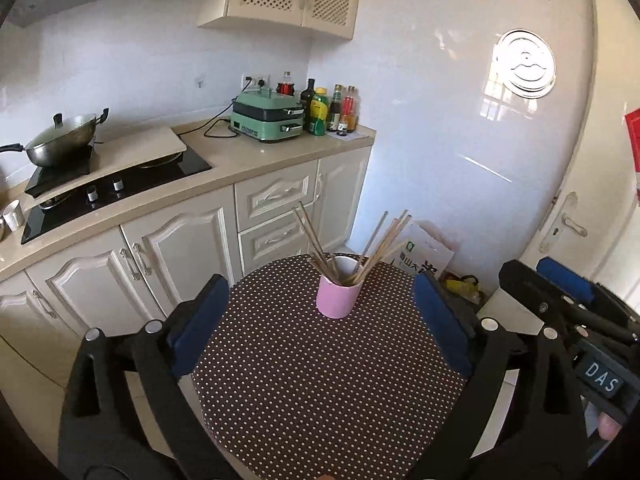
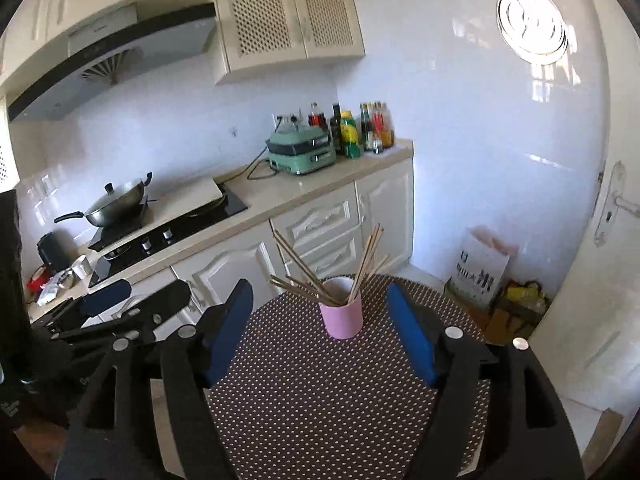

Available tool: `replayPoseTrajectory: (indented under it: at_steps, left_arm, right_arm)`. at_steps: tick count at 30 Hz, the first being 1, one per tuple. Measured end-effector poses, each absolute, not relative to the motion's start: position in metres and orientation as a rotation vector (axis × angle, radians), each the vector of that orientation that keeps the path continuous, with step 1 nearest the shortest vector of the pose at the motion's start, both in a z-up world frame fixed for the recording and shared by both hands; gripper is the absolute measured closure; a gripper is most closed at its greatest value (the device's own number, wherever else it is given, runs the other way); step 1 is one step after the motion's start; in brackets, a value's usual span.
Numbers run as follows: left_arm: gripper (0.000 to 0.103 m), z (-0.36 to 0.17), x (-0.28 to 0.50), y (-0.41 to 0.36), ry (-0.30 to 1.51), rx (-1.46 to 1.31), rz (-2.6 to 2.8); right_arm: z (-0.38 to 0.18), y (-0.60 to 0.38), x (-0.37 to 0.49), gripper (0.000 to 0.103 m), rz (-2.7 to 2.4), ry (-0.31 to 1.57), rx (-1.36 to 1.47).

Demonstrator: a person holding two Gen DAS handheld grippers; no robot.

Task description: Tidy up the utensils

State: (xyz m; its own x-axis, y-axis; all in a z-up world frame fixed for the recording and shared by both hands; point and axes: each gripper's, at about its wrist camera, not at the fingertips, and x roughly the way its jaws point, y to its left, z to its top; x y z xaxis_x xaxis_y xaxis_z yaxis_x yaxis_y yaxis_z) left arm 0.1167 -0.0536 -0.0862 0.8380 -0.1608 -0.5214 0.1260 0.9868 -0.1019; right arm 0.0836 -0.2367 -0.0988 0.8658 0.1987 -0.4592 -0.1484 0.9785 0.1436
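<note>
A pink cup (image 1: 336,295) stands upright on a round table with a brown polka-dot cloth (image 1: 328,380), near its far edge. Several wooden chopsticks (image 1: 380,246) stand in it and fan outward. My left gripper (image 1: 320,312) is open and empty, its blue pads on either side of the cup but nearer to me. In the right wrist view the cup (image 2: 342,318) holds the chopsticks (image 2: 366,266), and my right gripper (image 2: 320,320) is open and empty, back from the cup. The right gripper also shows at the right of the left wrist view (image 1: 560,292), the left gripper at the left of the right wrist view (image 2: 132,296).
A kitchen counter (image 1: 248,156) runs behind the table with a stove (image 1: 120,188), a wok (image 1: 60,140), a green appliance (image 1: 268,118) and several bottles (image 1: 332,110). A paper bag (image 2: 482,270) leans on the wall by a door (image 2: 608,216) at the right.
</note>
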Motion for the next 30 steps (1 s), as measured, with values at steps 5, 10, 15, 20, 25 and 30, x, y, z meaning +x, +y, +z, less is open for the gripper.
replayPoseTrajectory:
  at_steps: [5,10,15,20,25,30]
  left_arm:
    - [0.011,-0.078,0.1,-0.062,0.51,-0.013,-0.094]
    - [0.01,-0.071,0.085,-0.071,0.506,-0.045,-0.075]
    - [0.01,-0.062,0.065,-0.087,0.456,-0.031,-0.025]
    - [0.01,-0.066,0.044,-0.109,0.434,-0.04,0.001]
    - [0.009,-0.063,0.027,-0.127,0.399,-0.016,0.03]
    - [0.009,-0.058,0.009,-0.138,0.348,0.008,0.066]
  right_arm:
    - [-0.096,-0.244,0.072,0.031,0.194,0.46,0.086]
    - [-0.094,-0.257,0.057,0.027,0.225,0.423,0.058]
    - [-0.086,-0.275,0.045,0.024,0.26,0.37,0.029]
    - [-0.087,-0.289,0.033,0.022,0.29,0.351,0.016]
    - [-0.084,-0.3,0.019,0.021,0.299,0.314,-0.006]
    - [-0.082,-0.309,0.006,0.019,0.322,0.286,0.006]
